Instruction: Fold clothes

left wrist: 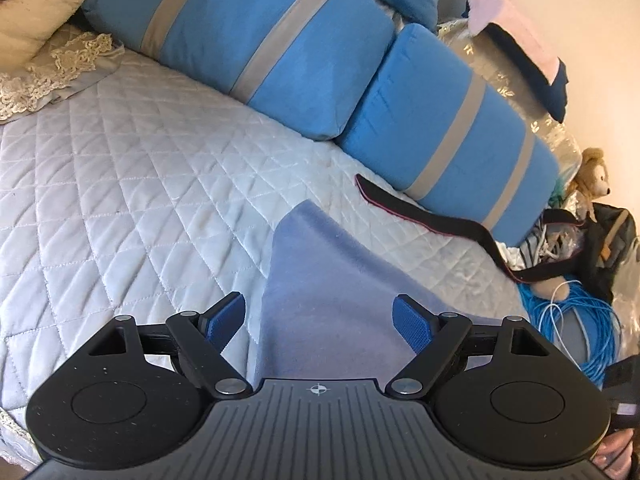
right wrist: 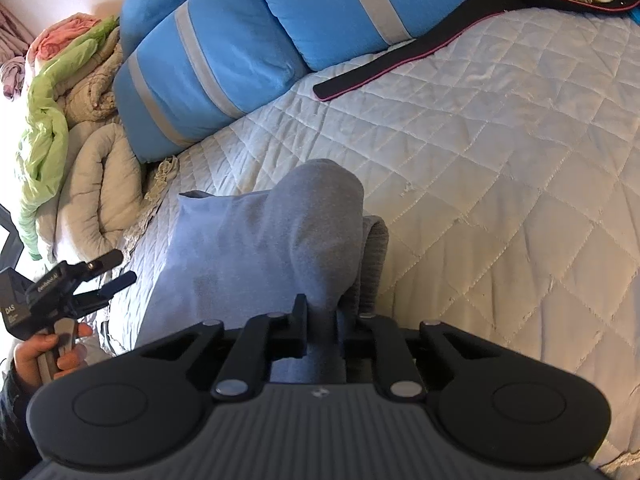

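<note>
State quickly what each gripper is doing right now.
Left gripper: open, holding nothing.
Right gripper: shut on the soft light-blue fleece garment.

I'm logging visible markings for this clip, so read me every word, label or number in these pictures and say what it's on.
"DAS": white print on the black body of the left claw, seen from the right wrist.
A second white line on that body, plus small print under "DAS": too blurred to read.
Nothing else carries text.

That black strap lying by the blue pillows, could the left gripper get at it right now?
Probably yes: the left gripper is open and empty, and the black strap lies exposed on the quilt beyond the grey garment.
</note>
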